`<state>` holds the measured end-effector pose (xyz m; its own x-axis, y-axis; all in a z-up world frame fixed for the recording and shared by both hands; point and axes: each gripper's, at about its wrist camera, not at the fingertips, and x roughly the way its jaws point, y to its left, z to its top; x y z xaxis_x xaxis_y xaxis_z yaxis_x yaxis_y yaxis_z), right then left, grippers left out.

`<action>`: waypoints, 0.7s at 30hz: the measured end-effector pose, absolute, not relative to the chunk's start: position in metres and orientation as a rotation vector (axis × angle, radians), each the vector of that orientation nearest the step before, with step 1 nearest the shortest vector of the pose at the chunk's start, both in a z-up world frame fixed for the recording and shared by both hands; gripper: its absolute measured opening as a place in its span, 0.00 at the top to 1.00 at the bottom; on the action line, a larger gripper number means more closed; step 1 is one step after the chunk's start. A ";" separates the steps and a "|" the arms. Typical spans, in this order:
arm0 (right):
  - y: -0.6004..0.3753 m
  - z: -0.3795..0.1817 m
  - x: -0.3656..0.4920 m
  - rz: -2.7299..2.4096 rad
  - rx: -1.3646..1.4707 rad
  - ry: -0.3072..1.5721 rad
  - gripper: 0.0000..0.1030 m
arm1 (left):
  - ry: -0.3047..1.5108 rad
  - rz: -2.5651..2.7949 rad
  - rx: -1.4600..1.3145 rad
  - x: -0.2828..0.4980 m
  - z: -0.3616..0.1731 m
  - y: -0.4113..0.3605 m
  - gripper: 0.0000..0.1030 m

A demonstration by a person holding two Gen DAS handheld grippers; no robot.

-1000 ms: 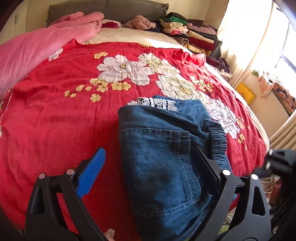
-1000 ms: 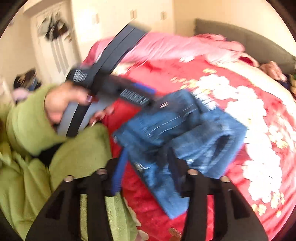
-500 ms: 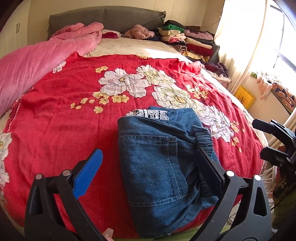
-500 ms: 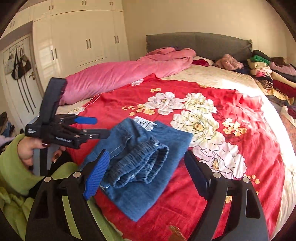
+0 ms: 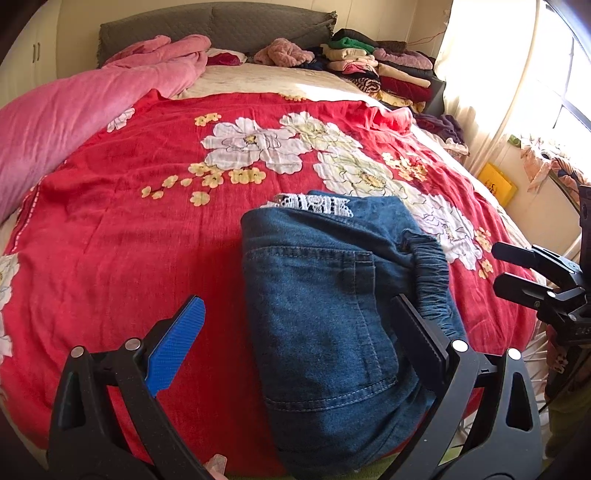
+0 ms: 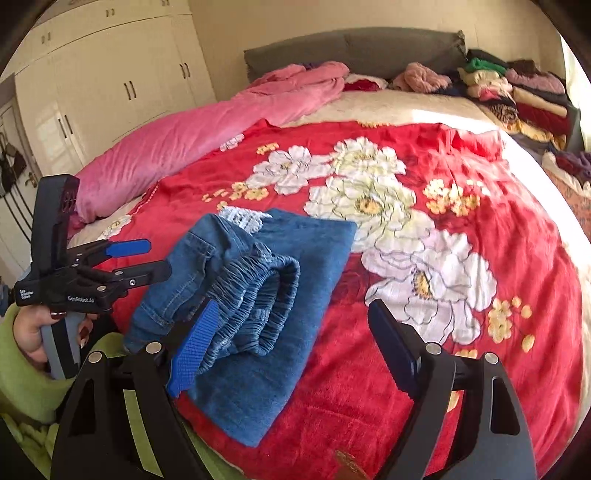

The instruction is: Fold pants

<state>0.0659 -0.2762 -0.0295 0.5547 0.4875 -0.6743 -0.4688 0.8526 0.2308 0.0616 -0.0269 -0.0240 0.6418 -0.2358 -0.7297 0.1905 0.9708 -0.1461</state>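
The folded blue denim pants [image 5: 332,295] lie on the red floral blanket [image 5: 129,258] near the bed's front edge, back pocket up, elastic waistband to the right, a strip of white lace at the far end. They also show in the right wrist view [image 6: 258,306]. My left gripper [image 5: 295,332] is open and empty, held just above the near part of the pants. My right gripper [image 6: 291,343] is open and empty, over the pants' right edge. Each gripper shows in the other's view, the left [image 6: 144,258] and the right [image 5: 506,269].
A pink quilt [image 5: 74,110] lies along the bed's left side. Stacked folded clothes [image 5: 376,70] sit at the far right by the grey headboard [image 5: 221,26]. White wardrobes [image 6: 110,81] stand left of the bed. A window with curtain [image 5: 517,74] is on the right.
Both grippers have pulled back from the pants and stand open. The right gripper swung round to face the bed. The pants lie as they did.
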 end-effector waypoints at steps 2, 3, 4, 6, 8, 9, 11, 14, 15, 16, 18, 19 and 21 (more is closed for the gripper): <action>-0.274 -0.040 0.072 0.561 0.042 0.850 0.21 | 0.849 -0.234 -0.067 0.064 -0.030 -0.025 0.09; -0.273 -0.044 0.075 0.562 0.049 0.867 0.26 | 0.854 -0.235 -0.073 0.065 -0.032 -0.024 0.09; -0.272 -0.049 0.077 0.565 0.060 0.883 0.28 | 0.861 -0.235 -0.078 0.066 -0.035 -0.024 0.09; -0.271 -0.054 0.081 0.572 0.085 0.903 0.31 | 0.871 -0.239 -0.085 0.069 -0.039 -0.023 0.09; -0.269 -0.060 0.084 0.584 0.110 0.922 0.32 | 0.879 -0.241 -0.089 0.071 -0.043 -0.023 0.09; -0.268 -0.062 0.085 0.588 0.115 0.928 0.33 | 0.887 -0.243 -0.089 0.072 -0.046 -0.024 0.09; -0.263 -0.068 0.089 0.598 0.120 0.943 0.33 | 0.898 -0.250 -0.087 0.074 -0.049 -0.026 0.09; -0.259 -0.073 0.094 0.612 0.124 0.953 0.33 | 0.905 -0.255 -0.090 0.077 -0.053 -0.028 0.10; -0.259 -0.074 0.095 0.615 0.129 0.956 0.33 | 0.907 -0.256 -0.092 0.077 -0.054 -0.029 0.10; -0.258 -0.076 0.098 0.623 0.137 0.959 0.33 | 0.910 -0.259 -0.095 0.078 -0.055 -0.029 0.12; -0.258 -0.077 0.100 0.633 0.150 0.963 0.33 | 0.914 -0.264 -0.102 0.079 -0.056 -0.030 0.16; -0.257 -0.079 0.102 0.644 0.155 0.965 0.33 | 0.917 -0.267 -0.103 0.079 -0.057 -0.030 0.18; -0.255 -0.081 0.104 0.660 0.164 0.969 0.33 | 0.920 -0.273 -0.108 0.080 -0.058 -0.032 0.20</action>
